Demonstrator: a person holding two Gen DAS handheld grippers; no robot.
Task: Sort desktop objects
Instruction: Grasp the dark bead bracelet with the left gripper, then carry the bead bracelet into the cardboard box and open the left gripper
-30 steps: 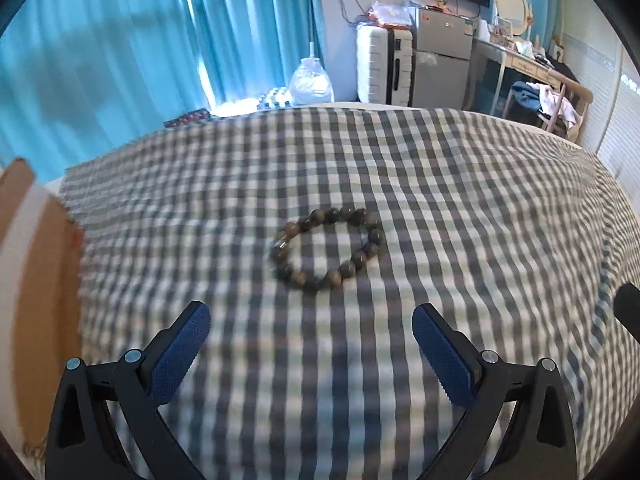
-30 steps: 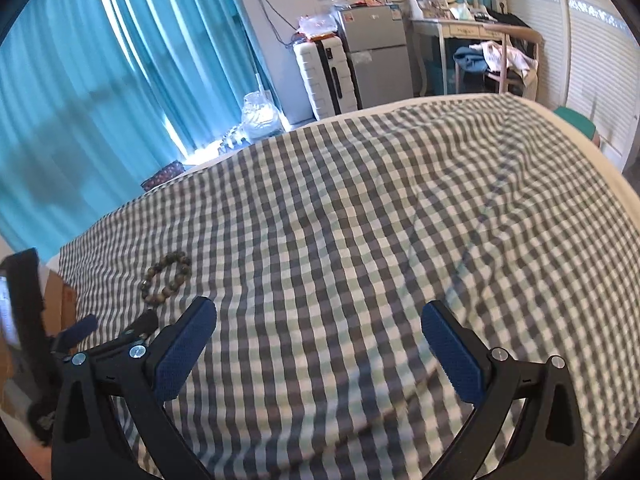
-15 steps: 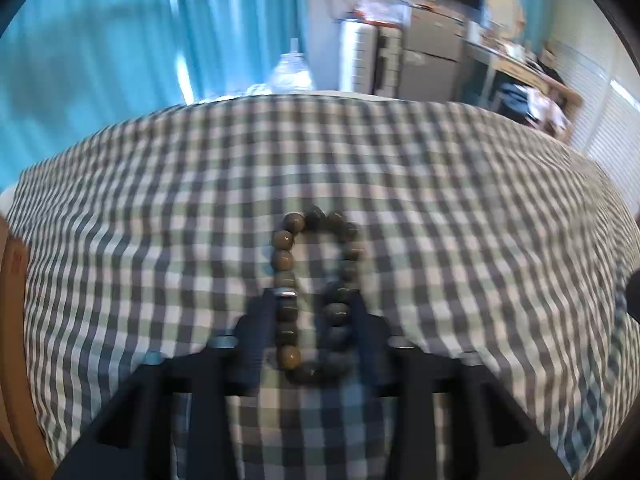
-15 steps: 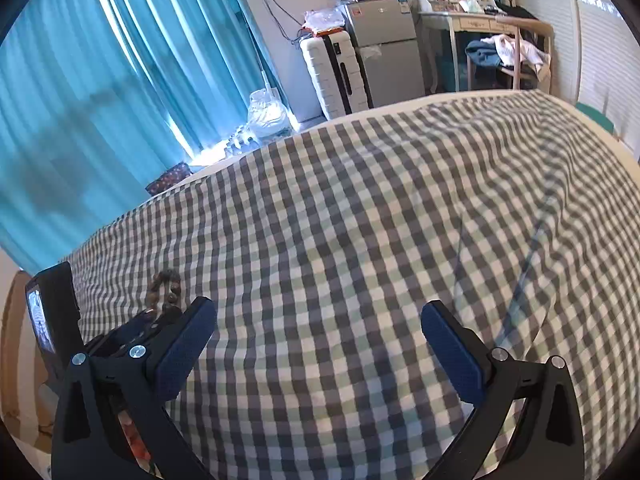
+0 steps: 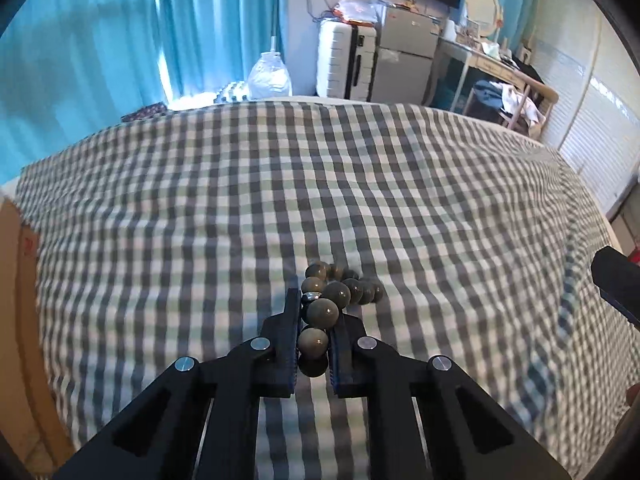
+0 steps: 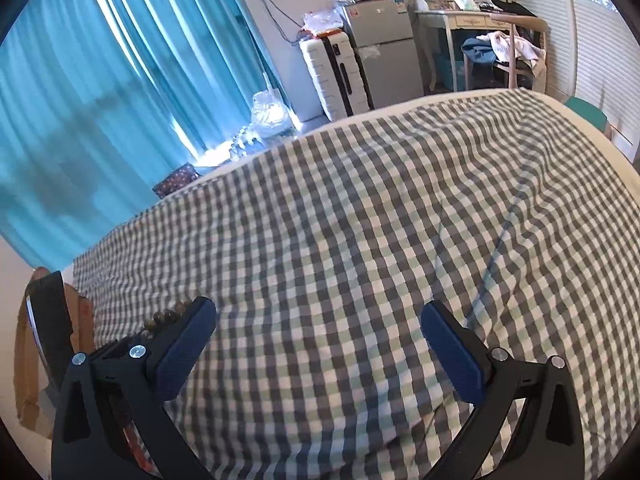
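A bracelet of dark brown-green beads point(image 5: 338, 293) lies bunched on the checked cloth point(image 5: 360, 180). My left gripper point(image 5: 316, 308) is closing on its near part: the blue pads press on the nearest beads, and the rest of the loop pokes out past the fingertips. In the right wrist view a few of the beads point(image 6: 166, 314) show at the lower left, just behind one finger of my right gripper point(image 6: 316, 308). That gripper hangs open above bare cloth with nothing between its pads.
A brown cardboard box point(image 5: 16, 280) stands against the cloth's left edge. Beyond the far edge are teal curtains point(image 5: 120, 40), a white suitcase point(image 5: 344, 64), a small fridge point(image 5: 404, 60) and a desk with a chair point(image 5: 512, 92).
My left gripper went from wide open behind the bracelet to closed on its near beads. The round loop got squeezed into a narrow bunch. The right gripper stays open.
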